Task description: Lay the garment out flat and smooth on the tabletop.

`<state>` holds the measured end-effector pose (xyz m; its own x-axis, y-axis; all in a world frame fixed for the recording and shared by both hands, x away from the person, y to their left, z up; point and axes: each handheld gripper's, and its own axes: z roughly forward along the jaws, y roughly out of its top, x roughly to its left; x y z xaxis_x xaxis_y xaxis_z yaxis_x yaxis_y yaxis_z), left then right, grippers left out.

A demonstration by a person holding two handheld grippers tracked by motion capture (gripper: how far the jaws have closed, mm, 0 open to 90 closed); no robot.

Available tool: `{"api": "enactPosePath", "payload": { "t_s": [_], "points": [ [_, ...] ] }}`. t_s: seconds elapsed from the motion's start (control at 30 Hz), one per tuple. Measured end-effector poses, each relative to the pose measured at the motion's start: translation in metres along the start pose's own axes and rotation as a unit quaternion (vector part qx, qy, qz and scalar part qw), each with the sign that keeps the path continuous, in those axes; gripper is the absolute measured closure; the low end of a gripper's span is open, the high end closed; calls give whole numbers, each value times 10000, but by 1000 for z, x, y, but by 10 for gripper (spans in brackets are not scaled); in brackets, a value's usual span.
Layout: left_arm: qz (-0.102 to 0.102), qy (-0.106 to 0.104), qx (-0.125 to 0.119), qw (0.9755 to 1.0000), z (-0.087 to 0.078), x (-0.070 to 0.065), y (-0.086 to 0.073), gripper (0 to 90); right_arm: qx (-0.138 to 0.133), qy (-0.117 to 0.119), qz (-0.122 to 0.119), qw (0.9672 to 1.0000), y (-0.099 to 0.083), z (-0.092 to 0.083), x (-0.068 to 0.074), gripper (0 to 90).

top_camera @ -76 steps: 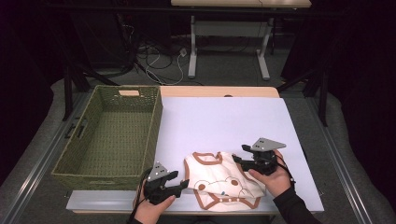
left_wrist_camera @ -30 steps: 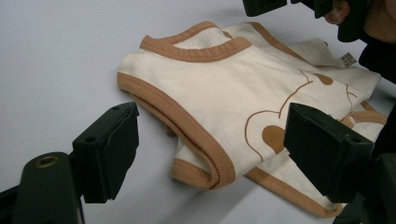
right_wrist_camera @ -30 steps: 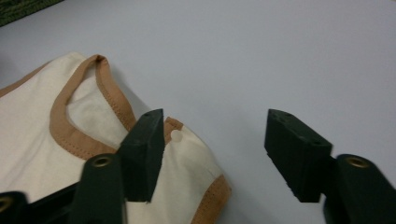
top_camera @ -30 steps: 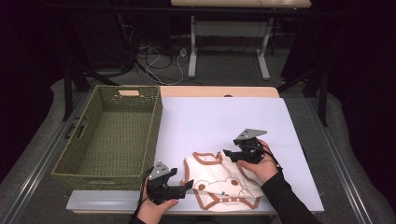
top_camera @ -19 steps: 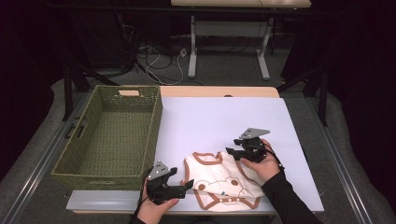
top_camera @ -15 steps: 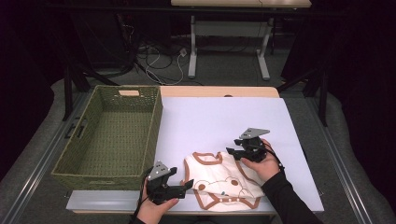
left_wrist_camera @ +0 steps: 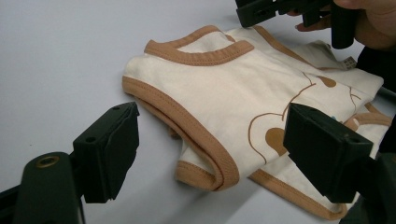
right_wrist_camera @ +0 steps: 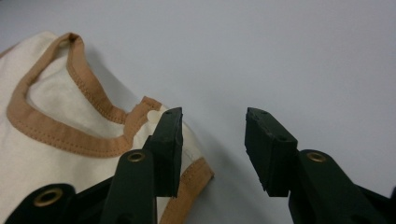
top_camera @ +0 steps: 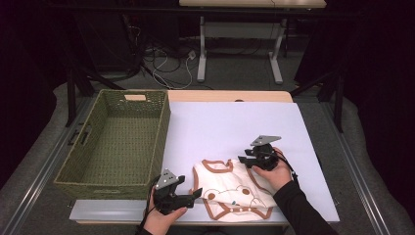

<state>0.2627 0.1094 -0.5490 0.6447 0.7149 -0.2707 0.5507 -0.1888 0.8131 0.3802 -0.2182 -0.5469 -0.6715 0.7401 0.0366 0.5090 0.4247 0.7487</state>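
Note:
A cream baby bodysuit (top_camera: 230,188) with brown trim and a bear print lies folded near the front edge of the white table. My left gripper (top_camera: 197,194) is open just left of it, low over the table. In the left gripper view its jaws (left_wrist_camera: 212,119) stand wide apart on either side of the bodysuit's (left_wrist_camera: 224,88) folded near corner, without touching it. My right gripper (top_camera: 243,161) is open at the top right shoulder. In the right gripper view (right_wrist_camera: 214,122) one jaw hovers over the brown-edged shoulder tab of the bodysuit (right_wrist_camera: 51,154), the other over bare table.
A green woven basket (top_camera: 161,127) stands on the left of the table, close to the bodysuit. The white tabletop (top_camera: 230,122) stretches bare behind and to the right. The other gripper (left_wrist_camera: 289,9) and its hand show at the top of the left gripper view.
My right gripper has shifted left and slightly away from me, from the bodysuit's right side to its top shoulder corner. The left gripper and the bodysuit have hardly moved.

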Motion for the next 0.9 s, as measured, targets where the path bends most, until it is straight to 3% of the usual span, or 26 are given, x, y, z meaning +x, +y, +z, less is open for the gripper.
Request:
{"api": "enactPosePath", "payload": {
  "t_s": [0.43, 0.53, 0.57, 0.63, 0.9],
  "points": [
    [8, 12, 19, 10000, 0, 1, 0, 189, 363, 253, -71, 9990, -7, 7, 6, 627],
    [23, 15, 21, 10000, 0, 0, -1, 189, 407, 205, -173, 9988, -7, 7, 9, 650],
    [33, 28, 31, 10000, 0, 0, -1, 189, 296, 210, -189, 9992, -7, 8, 10, 662],
    [49, 41, 21, 10000, 0, 0, -1, 189, 445, 212, -228, 9985, -7, 6, 12, 695],
    [42, 39, 12, 10000, 1, 1, -1, 189, 537, 152, -401, 9976, -5, 5, 19, 781]
  ]
}}
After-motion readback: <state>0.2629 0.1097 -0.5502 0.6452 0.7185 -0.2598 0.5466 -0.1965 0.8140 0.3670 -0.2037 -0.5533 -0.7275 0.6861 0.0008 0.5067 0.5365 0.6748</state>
